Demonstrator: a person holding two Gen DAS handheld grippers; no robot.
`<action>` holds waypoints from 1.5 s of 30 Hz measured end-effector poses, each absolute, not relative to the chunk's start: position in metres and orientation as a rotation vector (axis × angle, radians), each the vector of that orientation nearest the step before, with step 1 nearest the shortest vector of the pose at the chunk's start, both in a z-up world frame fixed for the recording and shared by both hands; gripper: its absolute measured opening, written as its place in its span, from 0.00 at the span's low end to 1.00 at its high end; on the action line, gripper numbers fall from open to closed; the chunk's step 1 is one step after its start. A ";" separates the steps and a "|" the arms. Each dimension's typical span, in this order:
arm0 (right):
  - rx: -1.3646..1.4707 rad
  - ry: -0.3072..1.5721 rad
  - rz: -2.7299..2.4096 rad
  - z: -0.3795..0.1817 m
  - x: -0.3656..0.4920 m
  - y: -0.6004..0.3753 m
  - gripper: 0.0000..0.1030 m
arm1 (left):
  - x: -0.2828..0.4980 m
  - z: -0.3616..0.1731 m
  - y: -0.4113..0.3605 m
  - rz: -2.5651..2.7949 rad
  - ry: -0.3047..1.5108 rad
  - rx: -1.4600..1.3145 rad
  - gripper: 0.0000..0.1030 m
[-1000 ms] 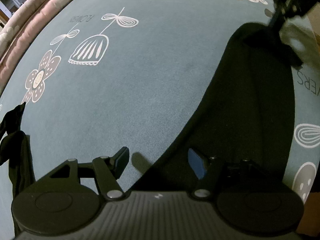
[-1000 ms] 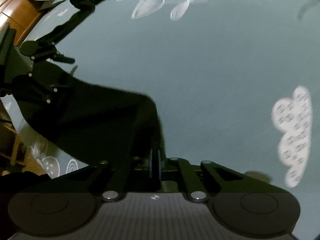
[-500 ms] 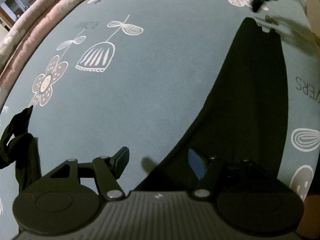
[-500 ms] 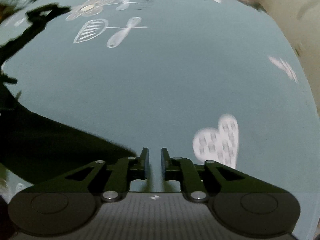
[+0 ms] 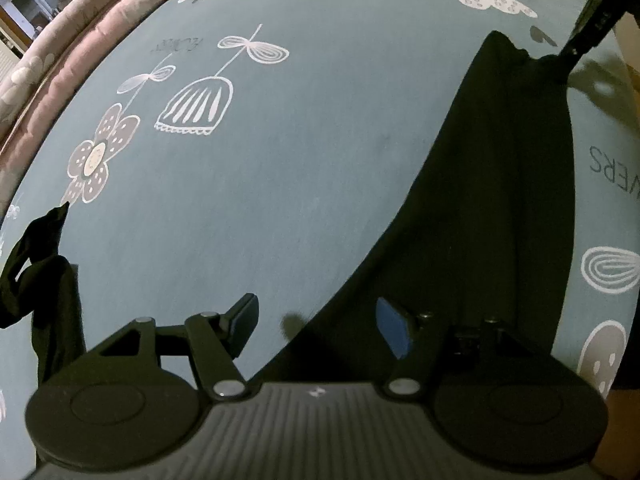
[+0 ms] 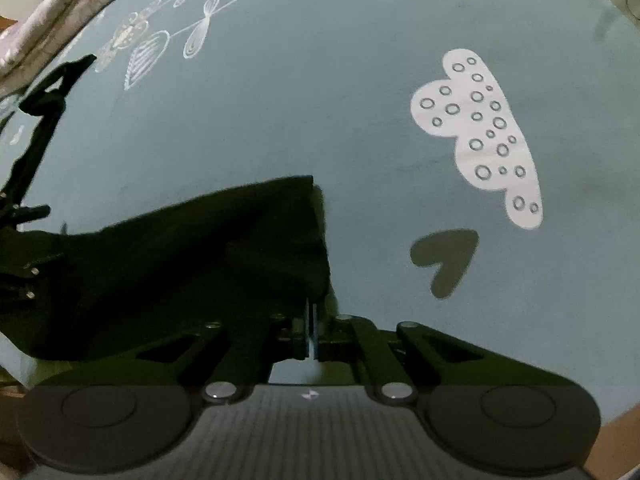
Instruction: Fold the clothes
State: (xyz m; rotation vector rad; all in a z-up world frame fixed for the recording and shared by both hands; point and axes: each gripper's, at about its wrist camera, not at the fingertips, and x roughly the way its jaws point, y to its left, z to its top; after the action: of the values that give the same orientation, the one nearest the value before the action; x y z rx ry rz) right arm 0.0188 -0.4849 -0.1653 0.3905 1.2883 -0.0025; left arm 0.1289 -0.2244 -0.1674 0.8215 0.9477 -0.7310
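Note:
A black garment (image 5: pixel 500 208) lies flat on the teal printed bedspread (image 5: pixel 300 160), stretching from near me to the far right. My left gripper (image 5: pixel 316 314) hovers open over its near edge; the cloth lies under the blue-padded finger (image 5: pixel 392 328) and nothing is pinched. My right gripper (image 6: pixel 312 332) is closing, its pads pressed together on the garment's (image 6: pixel 192 264) far corner. The left wrist view shows that gripper (image 5: pixel 588 32) at the top right, touching the raised corner.
A second dark piece of cloth (image 5: pixel 40 280) lies bunched at the left edge of the bedspread. A pink quilt (image 5: pixel 60 60) runs along the far left. White cloud print (image 6: pixel 480 136) and bare teal cloth fill the right. A wooden edge (image 6: pixel 616 440) shows at the bottom right.
My right gripper let go of the garment's far corner, opened a little and swung off over the bedspread, then came back and shut on the corner. The left gripper stayed put and open.

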 end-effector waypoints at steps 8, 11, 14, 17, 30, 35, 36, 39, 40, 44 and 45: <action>0.381 1.363 -0.041 -0.163 0.016 -0.489 0.03 | 0.129 -0.174 -0.221 -0.700 0.964 0.808 0.65; 0.344 1.381 -0.064 -0.167 0.025 -0.481 0.06 | 0.129 -0.171 -0.216 -0.688 0.955 0.805 0.65; 0.278 1.359 -0.100 -0.153 0.027 -0.472 0.13 | 0.131 -0.167 -0.207 -0.671 0.953 0.809 0.65; 0.261 1.343 -0.070 -0.138 0.026 -0.459 0.13 | 0.137 -0.168 -0.198 -0.659 0.971 0.795 0.65; 0.153 1.357 0.572 -0.157 0.071 -0.293 0.15 | 0.156 -0.142 -0.165 -0.583 0.934 0.756 0.65; -0.094 1.298 0.707 -0.153 0.044 -0.257 0.15 | 0.136 -0.145 -0.137 -0.545 0.999 0.745 0.65; -0.153 1.279 0.740 -0.152 0.042 -0.250 0.15 | 0.131 -0.146 -0.132 -0.541 1.013 0.741 0.65; -0.339 1.226 0.848 -0.152 0.038 -0.230 0.16 | 0.119 -0.148 -0.123 -0.538 1.041 0.717 0.65; -0.403 1.211 0.883 -0.154 0.038 -0.226 0.16 | 0.116 -0.147 -0.120 -0.536 1.043 0.705 0.65; -0.648 1.152 0.992 -0.161 0.027 -0.224 0.16 | 0.107 -0.145 -0.112 -0.525 1.044 0.663 0.65; -0.663 1.151 0.997 -0.161 0.028 -0.223 0.15 | 0.107 -0.145 -0.110 -0.518 1.043 0.655 0.65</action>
State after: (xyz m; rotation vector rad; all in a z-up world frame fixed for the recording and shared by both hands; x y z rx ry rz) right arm 0.0280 -0.2230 -0.1610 -0.6632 1.1515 0.9972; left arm 0.1072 -0.1102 -0.1447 0.6555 1.0430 -0.5182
